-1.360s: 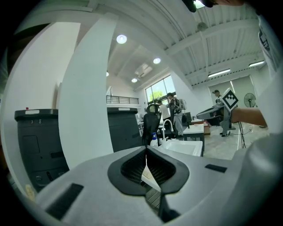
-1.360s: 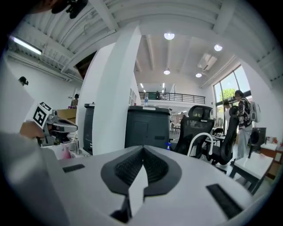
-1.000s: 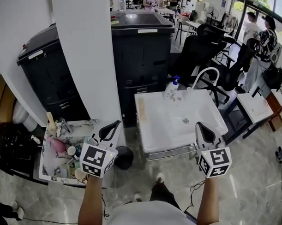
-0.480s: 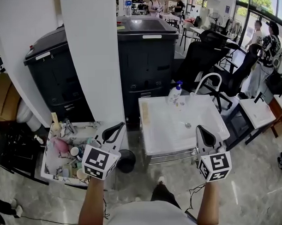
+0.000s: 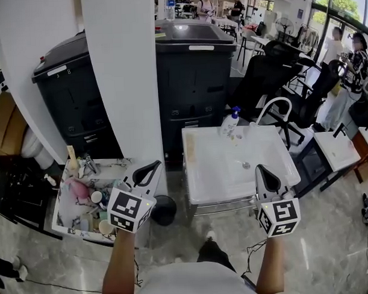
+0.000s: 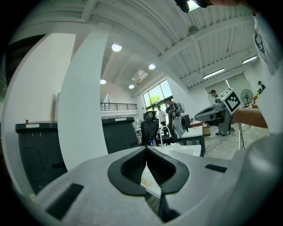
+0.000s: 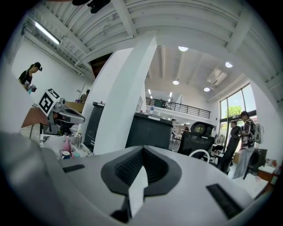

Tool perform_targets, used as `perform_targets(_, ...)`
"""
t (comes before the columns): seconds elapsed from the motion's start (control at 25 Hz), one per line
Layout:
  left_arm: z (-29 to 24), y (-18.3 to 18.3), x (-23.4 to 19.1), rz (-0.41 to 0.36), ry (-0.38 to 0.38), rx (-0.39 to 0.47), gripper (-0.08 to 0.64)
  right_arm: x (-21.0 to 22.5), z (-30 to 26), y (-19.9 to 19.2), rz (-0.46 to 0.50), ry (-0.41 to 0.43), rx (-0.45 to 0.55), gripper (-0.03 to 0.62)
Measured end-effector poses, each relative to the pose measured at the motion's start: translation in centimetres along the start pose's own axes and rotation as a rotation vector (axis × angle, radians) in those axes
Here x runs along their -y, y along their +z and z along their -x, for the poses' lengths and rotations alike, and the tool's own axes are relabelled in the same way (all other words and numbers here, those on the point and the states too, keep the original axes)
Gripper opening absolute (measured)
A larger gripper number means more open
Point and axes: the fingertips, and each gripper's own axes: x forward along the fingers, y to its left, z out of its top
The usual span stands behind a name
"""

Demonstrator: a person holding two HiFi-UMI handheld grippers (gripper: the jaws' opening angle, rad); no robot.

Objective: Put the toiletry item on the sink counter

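Note:
A white sink [image 5: 203,173] with a curved faucet [image 5: 273,105] stands ahead of me, with a blue-pump bottle [image 5: 229,122] at its back edge. To its left, a white tray [image 5: 61,215] holds several toiletry items, among them a pink one [image 5: 74,190] and small cups. My left gripper [image 5: 147,170] hovers shut and empty beside the tray's right edge; in its own view the jaws [image 6: 146,149] meet. My right gripper [image 5: 264,175] hangs shut and empty over the sink's front right corner; its jaws [image 7: 143,148] are closed too.
A white pillar [image 5: 124,85] rises between tray and sink. Two black bins [image 5: 193,71] [image 5: 67,93] stand behind. A black office chair [image 5: 266,74] and a small white table [image 5: 334,147] are at the right, with people beyond. A dark round object [image 5: 163,209] lies on the floor.
The head view has shifted a little, so the sink and tray sit slightly lower and to the right. Both grippers stay shut and empty, almost where they were.

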Motion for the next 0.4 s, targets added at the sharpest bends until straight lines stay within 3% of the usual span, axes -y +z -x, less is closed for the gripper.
perform_targets(0.4, -2.5, -0.9, 0.0, 0.034, -0.026, -0.012, 0.011, 1.8, -1.1, -1.5, -0.011, -0.036, -0.016, -0.005)
